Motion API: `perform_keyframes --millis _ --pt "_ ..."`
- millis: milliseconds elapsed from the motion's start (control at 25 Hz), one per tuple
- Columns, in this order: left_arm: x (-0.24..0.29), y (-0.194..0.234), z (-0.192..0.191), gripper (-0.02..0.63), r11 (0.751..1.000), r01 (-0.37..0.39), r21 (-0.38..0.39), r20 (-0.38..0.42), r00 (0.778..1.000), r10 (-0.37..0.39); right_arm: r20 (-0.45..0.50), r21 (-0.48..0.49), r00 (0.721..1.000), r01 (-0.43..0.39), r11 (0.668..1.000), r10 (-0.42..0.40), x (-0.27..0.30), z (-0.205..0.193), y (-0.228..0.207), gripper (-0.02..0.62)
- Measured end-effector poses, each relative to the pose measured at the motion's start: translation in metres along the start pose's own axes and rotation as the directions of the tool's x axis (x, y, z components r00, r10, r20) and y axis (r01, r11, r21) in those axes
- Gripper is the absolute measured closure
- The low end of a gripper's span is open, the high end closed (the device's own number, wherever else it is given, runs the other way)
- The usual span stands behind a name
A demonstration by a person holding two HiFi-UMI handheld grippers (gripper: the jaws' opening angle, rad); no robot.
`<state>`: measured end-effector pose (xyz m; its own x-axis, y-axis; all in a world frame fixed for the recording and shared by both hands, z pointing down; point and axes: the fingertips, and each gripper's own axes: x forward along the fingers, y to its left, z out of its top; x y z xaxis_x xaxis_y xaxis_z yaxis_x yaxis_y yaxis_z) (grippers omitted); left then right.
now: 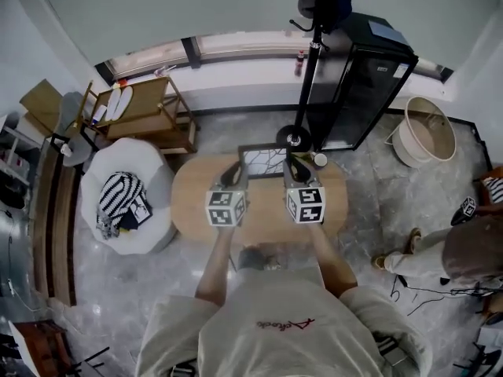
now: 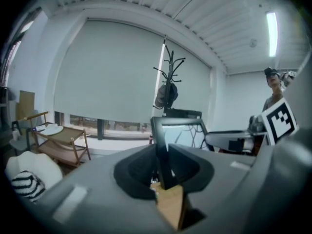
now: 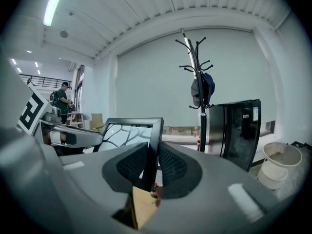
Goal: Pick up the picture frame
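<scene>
Left gripper (image 1: 238, 166), right gripper (image 1: 289, 166) hold frame (image 1: 265, 157)
Jaws pinch its 2 sides above oval wood table (image 1: 189, 199), marble floor (image 1: 377, 210).

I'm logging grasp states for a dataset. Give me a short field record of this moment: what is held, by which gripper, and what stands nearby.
held object: black rectangular picture frame, its pane showing a branching line pattern
left gripper: jaws shut on the frame's left edge
right gripper: jaws shut on the frame's right edge
frame pose: roughly upright, held between both grippers over the oval wooden table
beyond the table: black coat stand, black cabinet
</scene>
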<state>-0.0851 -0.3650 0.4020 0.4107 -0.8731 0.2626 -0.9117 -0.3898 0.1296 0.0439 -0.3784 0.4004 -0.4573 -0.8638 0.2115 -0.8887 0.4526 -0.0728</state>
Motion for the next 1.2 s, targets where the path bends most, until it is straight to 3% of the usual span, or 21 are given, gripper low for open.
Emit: perform_keyframes --millis 440,1200 --pt "-0.028 -0.032 0.05 0.526 0.998 0.011 0.058 0.096 0.995 -0.016 0.101 -0.046 0.995 0.009 0.999 -0.004 -0.042 0.052 0.001 0.514" --pt "-0.052 -0.045 0.065 0.526 0.997 0.004 0.079 0.139 0.99 -0.015 0.148 -0.073 0.989 0.02 0.997 -0.009 -0.064 0.07 0.01 0.515"
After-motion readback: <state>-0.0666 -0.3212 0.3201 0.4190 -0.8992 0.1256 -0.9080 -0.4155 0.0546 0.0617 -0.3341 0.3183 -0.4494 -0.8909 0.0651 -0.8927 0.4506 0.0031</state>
